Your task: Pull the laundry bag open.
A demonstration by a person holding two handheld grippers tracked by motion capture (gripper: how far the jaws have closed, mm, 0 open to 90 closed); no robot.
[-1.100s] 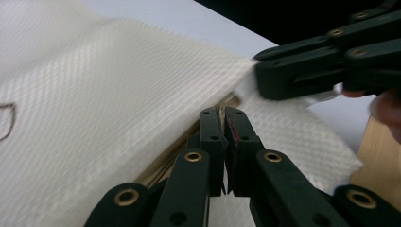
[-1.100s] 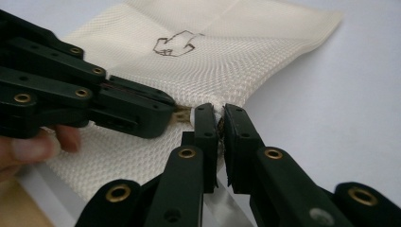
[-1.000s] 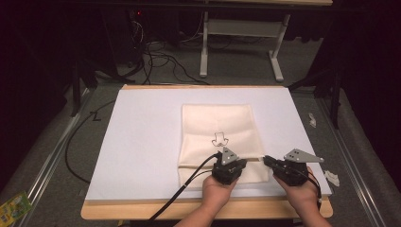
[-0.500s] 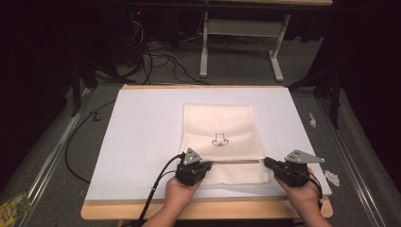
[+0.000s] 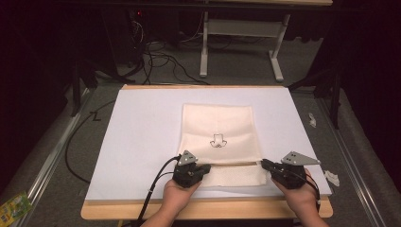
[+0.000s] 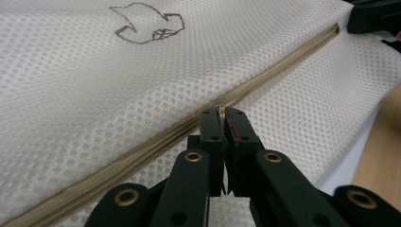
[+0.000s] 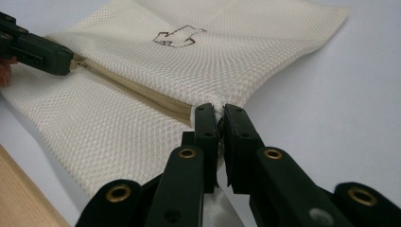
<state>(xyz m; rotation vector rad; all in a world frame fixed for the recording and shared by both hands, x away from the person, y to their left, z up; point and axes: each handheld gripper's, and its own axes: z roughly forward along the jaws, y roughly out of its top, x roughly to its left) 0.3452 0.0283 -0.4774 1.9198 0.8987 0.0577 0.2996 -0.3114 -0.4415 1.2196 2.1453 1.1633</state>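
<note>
Cream mesh bag (image 5: 220, 137) pinched at both zipper ends by jaws

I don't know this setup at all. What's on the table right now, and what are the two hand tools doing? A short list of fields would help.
Surface: white mat on a wooden table
Main item: cream mesh bag, lying flat, small line drawing on it
Zipper: runs across the bag near the person's edge
Left gripper: jaws shut on the zipper's pull, at the bag's left end
Right gripper: jaws shut on the bag's edge at the zipper's right end
Floor: cables, bits of litter
</note>
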